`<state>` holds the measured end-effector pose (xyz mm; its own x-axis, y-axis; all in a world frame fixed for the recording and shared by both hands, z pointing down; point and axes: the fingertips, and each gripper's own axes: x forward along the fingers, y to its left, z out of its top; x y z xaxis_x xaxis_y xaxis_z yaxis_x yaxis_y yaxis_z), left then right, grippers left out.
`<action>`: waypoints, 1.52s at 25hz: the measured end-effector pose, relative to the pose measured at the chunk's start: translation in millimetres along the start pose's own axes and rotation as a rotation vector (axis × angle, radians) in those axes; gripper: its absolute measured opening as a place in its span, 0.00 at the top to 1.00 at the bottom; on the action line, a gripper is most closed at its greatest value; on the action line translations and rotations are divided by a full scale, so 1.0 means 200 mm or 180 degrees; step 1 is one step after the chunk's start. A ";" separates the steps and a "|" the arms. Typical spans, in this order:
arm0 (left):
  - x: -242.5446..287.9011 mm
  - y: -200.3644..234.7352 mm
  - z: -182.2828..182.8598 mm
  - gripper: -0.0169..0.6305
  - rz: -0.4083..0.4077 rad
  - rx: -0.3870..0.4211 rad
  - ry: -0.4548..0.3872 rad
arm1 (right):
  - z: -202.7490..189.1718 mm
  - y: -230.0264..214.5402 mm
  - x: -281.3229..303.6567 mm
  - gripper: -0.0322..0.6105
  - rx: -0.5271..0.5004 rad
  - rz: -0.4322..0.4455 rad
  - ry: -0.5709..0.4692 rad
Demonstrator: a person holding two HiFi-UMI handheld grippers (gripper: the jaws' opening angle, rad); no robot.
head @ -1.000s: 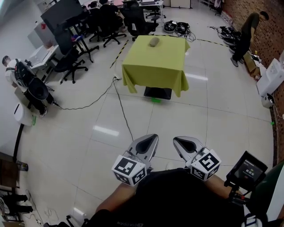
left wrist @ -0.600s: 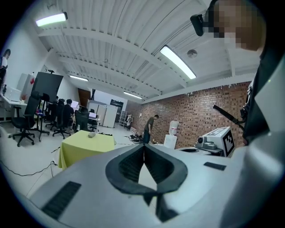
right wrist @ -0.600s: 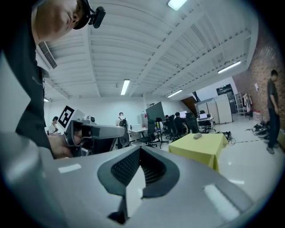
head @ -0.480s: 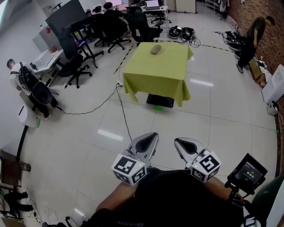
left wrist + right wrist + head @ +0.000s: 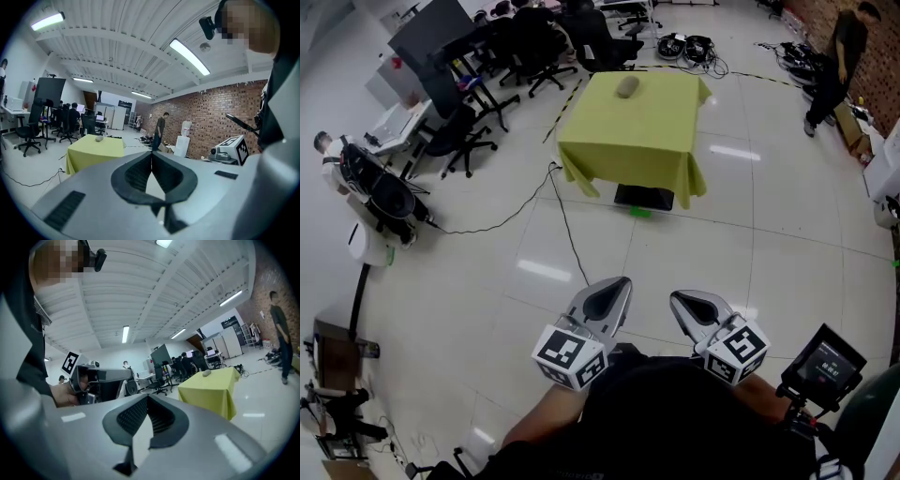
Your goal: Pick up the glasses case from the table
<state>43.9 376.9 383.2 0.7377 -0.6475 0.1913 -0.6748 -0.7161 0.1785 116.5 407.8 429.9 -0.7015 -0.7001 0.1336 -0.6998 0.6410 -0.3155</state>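
Left gripper [image 5: 617,286]: my jaws pressed together, empty.
Right gripper [image 5: 677,298]: same, closed on nothing.
Glasses case [image 5: 626,87]: grey rounded oblong, lying on table [image 5: 661,108], well apart from me.
Cloth [image 5: 623,161]: yellow-green, draped over its sides.

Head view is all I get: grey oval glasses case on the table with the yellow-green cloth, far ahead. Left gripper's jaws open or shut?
Observer: Left gripper is shut, pads meeting tip to tip, nothing between them.
Operator: Right one?
Observer: Right gripper is shut too, and empty.
Operator: Case lined up with either?
Observer: No. The grey oval glasses case sits left of the jaws' line in the left gripper view, and right of it in the right gripper view.
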 end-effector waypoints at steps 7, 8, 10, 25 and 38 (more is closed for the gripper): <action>-0.02 -0.01 -0.08 0.96 -0.0014 -0.0097 0.0214 | -0.05 0.02 0.05 0.95 0.0127 0.0061 0.0079; -0.02 0.00 -0.08 0.96 -0.0024 -0.0101 0.0217 | -0.05 0.02 0.06 0.95 0.0137 0.0049 0.0076; 0.01 0.01 -0.08 0.96 -0.0050 -0.0103 0.0216 | -0.05 0.00 0.07 0.95 0.0157 0.0009 0.0066; 0.03 0.43 0.11 0.96 -0.0075 -0.0137 -0.0025 | 0.12 -0.07 0.38 0.95 -0.0049 -0.0240 0.0074; 0.02 0.91 0.20 0.96 -0.0336 -0.0162 -0.0126 | 0.17 -0.04 0.83 0.95 -0.0186 -0.0504 0.0141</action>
<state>-76.0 233.6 377.4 0.8042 -0.5798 0.1307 -0.5928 -0.7673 0.2446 9.5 275.6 421.8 -0.5862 -0.7800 0.2190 -0.8078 0.5419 -0.2321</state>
